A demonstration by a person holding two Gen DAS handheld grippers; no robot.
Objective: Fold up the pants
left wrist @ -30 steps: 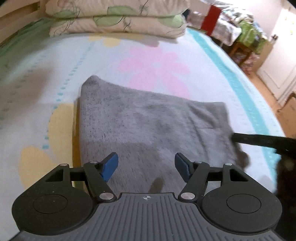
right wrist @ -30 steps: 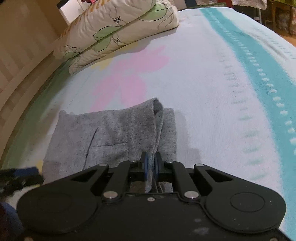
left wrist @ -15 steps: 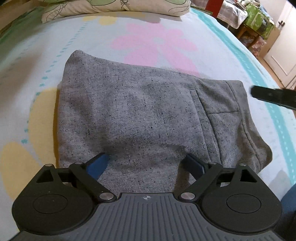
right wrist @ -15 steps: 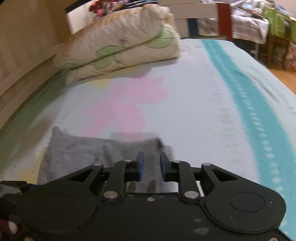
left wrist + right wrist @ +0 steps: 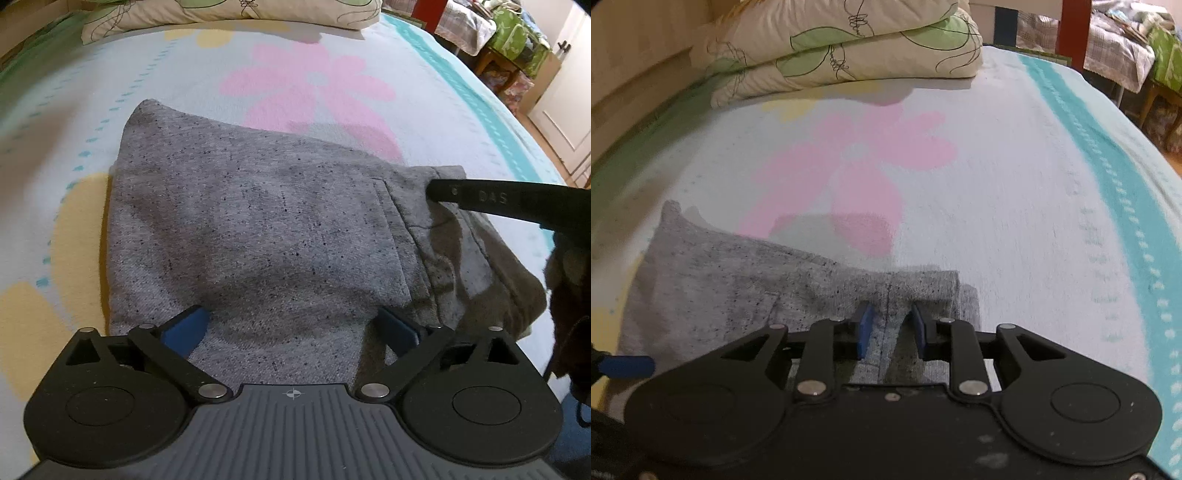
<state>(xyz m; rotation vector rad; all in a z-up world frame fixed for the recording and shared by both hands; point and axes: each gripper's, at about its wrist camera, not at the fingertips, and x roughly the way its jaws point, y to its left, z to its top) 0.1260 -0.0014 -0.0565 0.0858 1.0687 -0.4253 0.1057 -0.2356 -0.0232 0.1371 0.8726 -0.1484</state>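
The grey speckled pants (image 5: 258, 229) lie folded in a compact stack on the bed, a pocket seam facing up on the right. My left gripper (image 5: 291, 328) is wide open over the stack's near edge, blue pads on either side, holding nothing. My right gripper (image 5: 891, 332) is open over the right end of the pants (image 5: 746, 295), with cloth between the pads but not pinched. One black finger of the right gripper (image 5: 498, 201) reaches over the pants' right side in the left wrist view. A blue left fingertip (image 5: 626, 366) shows at the right view's left edge.
The bed sheet (image 5: 332, 85) is pale with pink and yellow flowers and a teal stripe (image 5: 1137, 206) along the right. A folded quilt (image 5: 849, 48) lies at the head. A wooden wall (image 5: 635, 55) is at left; furniture (image 5: 517, 44) and a door stand beyond the bed's right edge.
My right gripper has let go of the pants' edge and opened, then lowered back over the right end. My left gripper has stayed open and moved closer over the stack.
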